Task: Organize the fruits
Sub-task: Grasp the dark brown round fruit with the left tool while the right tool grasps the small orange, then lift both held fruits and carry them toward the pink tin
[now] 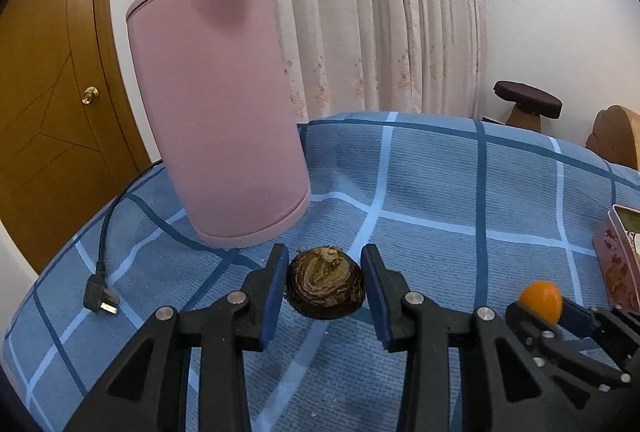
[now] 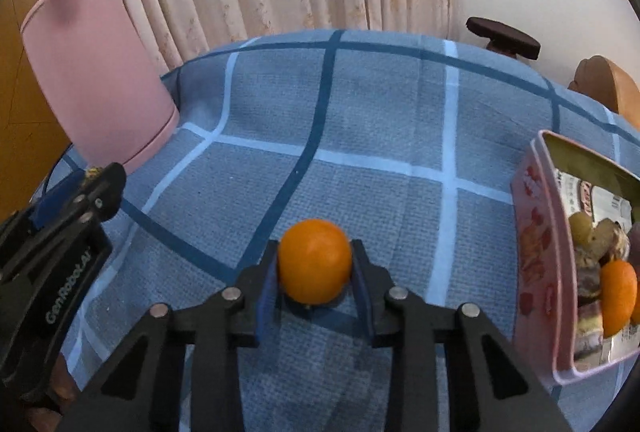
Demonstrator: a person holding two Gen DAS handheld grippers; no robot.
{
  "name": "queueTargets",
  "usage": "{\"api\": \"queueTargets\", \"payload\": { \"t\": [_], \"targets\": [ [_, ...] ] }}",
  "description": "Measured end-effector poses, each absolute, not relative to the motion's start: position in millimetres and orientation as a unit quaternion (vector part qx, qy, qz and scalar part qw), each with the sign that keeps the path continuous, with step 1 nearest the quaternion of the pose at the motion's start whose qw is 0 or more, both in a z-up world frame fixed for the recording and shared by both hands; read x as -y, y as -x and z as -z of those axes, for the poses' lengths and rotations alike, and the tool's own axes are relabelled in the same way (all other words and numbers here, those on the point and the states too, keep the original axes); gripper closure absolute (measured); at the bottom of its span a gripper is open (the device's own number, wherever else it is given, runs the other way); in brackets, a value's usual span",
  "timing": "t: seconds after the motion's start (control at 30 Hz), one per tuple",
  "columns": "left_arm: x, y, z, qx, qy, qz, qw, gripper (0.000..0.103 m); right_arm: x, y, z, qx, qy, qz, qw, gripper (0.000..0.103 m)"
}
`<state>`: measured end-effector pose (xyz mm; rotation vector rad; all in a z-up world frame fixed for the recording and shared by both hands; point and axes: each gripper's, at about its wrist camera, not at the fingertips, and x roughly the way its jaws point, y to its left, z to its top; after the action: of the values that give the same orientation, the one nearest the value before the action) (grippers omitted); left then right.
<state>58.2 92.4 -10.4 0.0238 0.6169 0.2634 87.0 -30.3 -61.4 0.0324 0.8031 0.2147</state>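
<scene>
Left wrist view: the left gripper (image 1: 325, 284) sits with its jaws spread wide on either side of a dark brown, scaly round fruit (image 1: 325, 286) that rests on the blue checked cloth (image 1: 440, 184); a sliver of gap shows at each pad, so nothing is pinched. Just behind the fruit stands a tall pink cylinder (image 1: 218, 112), crowding the far left side. A black power plug (image 1: 100, 298) lies on the cloth to the left, its cord trailing back. Off to the right, the right gripper (image 1: 540, 306) carries an orange (image 1: 540, 301). Behind: floral curtain (image 1: 360, 12), wooden door (image 1: 52, 92).

Right wrist view: the right gripper (image 2: 315, 264) is clamped on the orange (image 2: 315, 261), pads pressed to both sides, above the cloth (image 2: 360, 112). At the right edge sits a pink tin (image 2: 538, 252) with mixed fruit inside, among them another orange (image 2: 618, 296). The left gripper's (image 2: 86, 190) black body intrudes at left, its opening not readable here, with the pink cylinder (image 2: 96, 72) beyond it.
</scene>
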Motion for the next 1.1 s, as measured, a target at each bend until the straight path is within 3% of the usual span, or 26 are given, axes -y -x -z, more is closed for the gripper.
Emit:
{"api": "queueTargets", "payload": {
  "t": [0.33,1.1],
  "targets": [
    [-79,-48,7,-0.282,-0.025,-0.114,0.952,0.063,44,-31,26,-0.244,0.02,-0.043,0.968,0.067],
    [-63,-28,4,-0.258,-0.023,-0.09,0.962,0.063,56,-1,24,-0.227,0.019,-0.036,0.973,0.067]
  ]
}}
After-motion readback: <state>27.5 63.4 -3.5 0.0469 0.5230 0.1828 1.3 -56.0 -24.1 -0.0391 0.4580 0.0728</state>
